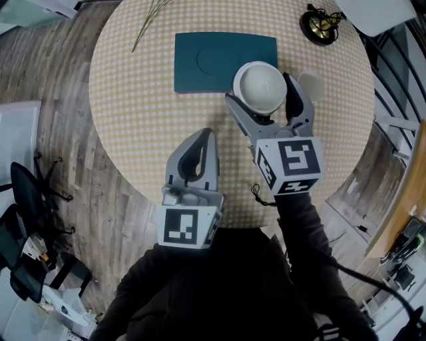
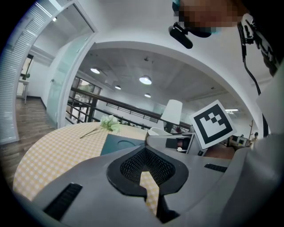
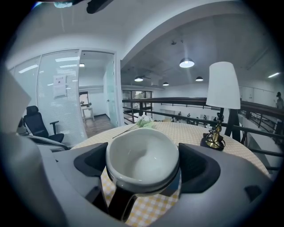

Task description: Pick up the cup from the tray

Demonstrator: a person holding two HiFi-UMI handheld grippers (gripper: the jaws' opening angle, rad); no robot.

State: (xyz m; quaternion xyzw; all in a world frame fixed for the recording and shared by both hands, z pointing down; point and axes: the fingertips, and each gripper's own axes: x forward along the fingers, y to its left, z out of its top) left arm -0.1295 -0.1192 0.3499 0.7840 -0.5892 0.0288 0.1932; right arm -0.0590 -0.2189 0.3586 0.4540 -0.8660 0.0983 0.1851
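A white cup (image 1: 260, 86) is clamped between the jaws of my right gripper (image 1: 266, 100), held above the table at the right end of the dark teal tray (image 1: 200, 61). In the right gripper view the cup (image 3: 142, 162) fills the space between both black pads, its mouth up and empty. My left gripper (image 1: 198, 150) hovers nearer the table's front edge with its jaws shut and nothing in them; in the left gripper view its pads (image 2: 146, 170) meet. The tray (image 2: 117, 144) shows a round recess and lies bare.
The round table (image 1: 133, 113) has a yellow checked cloth. A flower sprig (image 1: 150, 20) lies at the far left of it, and a lamp with a brass base (image 1: 321, 25) stands at the far right. An office chair (image 1: 26, 200) stands on the wooden floor at left.
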